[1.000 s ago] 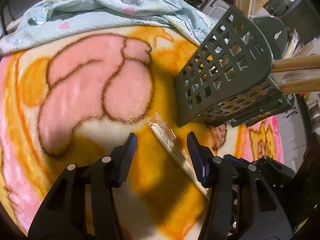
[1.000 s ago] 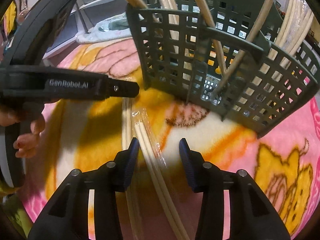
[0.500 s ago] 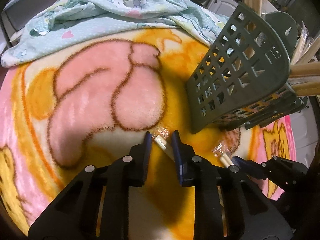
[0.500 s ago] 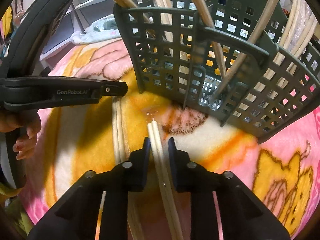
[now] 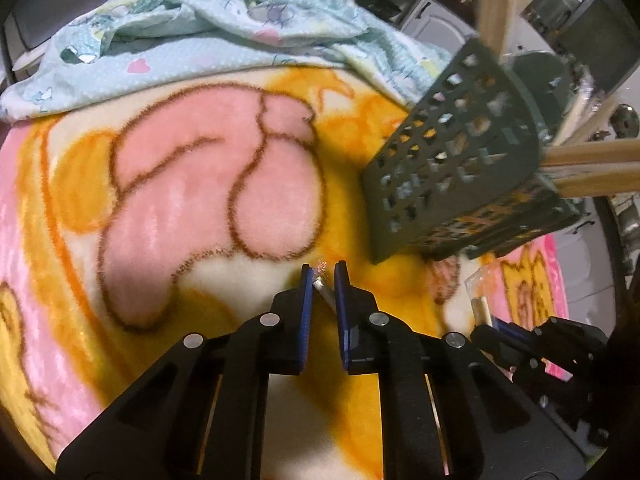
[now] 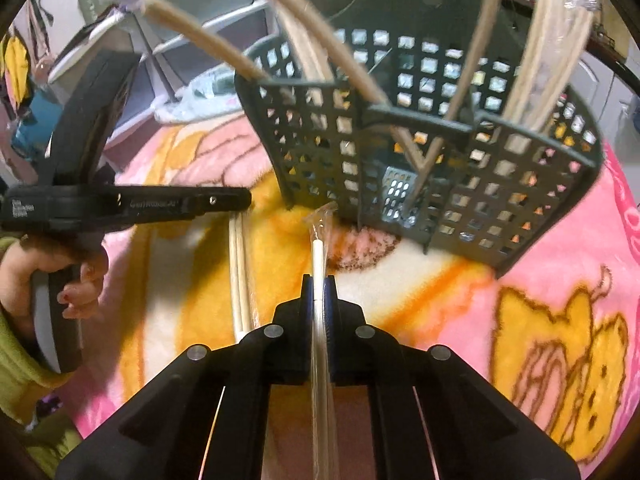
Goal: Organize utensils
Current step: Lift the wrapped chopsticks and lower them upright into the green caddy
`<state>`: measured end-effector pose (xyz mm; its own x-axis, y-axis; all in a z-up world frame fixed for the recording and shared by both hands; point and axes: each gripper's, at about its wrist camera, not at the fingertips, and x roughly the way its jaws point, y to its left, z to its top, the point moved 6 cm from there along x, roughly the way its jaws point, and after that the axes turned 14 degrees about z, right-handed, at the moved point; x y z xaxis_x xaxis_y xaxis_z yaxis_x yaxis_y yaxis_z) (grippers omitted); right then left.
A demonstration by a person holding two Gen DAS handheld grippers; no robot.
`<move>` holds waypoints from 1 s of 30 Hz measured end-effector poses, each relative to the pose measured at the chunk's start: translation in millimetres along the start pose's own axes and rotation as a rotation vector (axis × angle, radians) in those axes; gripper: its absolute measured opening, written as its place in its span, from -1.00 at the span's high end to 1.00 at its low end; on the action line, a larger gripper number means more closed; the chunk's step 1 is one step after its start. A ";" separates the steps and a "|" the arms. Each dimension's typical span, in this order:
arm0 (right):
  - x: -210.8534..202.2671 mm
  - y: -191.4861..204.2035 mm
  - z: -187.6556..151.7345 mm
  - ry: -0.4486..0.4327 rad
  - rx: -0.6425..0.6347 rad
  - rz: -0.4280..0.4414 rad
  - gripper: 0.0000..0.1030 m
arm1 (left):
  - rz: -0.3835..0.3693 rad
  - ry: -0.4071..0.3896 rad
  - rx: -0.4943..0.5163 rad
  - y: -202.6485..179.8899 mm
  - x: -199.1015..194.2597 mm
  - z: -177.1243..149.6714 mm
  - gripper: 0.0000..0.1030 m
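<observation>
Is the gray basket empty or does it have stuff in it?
Not empty. The gray basket holds several wooden chopsticks leaning out above its rim.

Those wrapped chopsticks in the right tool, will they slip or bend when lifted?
The wrapped chopsticks look stiff, jutting straight past the right tool, so probably no droop. Their glossy clear sleeve may let them slide. Thin and likely light.

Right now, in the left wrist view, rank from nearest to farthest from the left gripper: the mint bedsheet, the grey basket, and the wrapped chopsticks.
1. Wrapped chopsticks: clamped between the left gripper pads, which are closing on them.
2. Grey basket: standing on the blanket, ahead and to the right.
3. Mint bedsheet: bunched at the far edge, top of the view.
</observation>
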<state>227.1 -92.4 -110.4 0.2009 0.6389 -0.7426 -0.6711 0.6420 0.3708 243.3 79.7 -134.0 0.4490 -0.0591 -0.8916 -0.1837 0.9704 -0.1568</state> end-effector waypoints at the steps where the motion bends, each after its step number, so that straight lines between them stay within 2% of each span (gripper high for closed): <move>1: -5.9 0.5 0.0 -0.012 0.005 0.005 0.89 | -0.007 -0.007 0.002 -2.7 -3.1 -0.9 0.87; 17: -81.3 8.2 4.9 -0.185 -0.001 -0.006 0.89 | -0.138 -0.142 0.042 -48.9 -74.1 -7.5 0.92; 30: -108.3 1.3 6.0 -0.262 0.015 -0.036 0.89 | -0.228 -0.222 0.113 -90.5 -118.7 -6.8 0.94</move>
<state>208.7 -158.2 -26.2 0.4035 0.7022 -0.5866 -0.6497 0.6713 0.3567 200.7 -2.7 -16.8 0.6488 -0.2369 -0.7231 0.0357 0.9587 -0.2821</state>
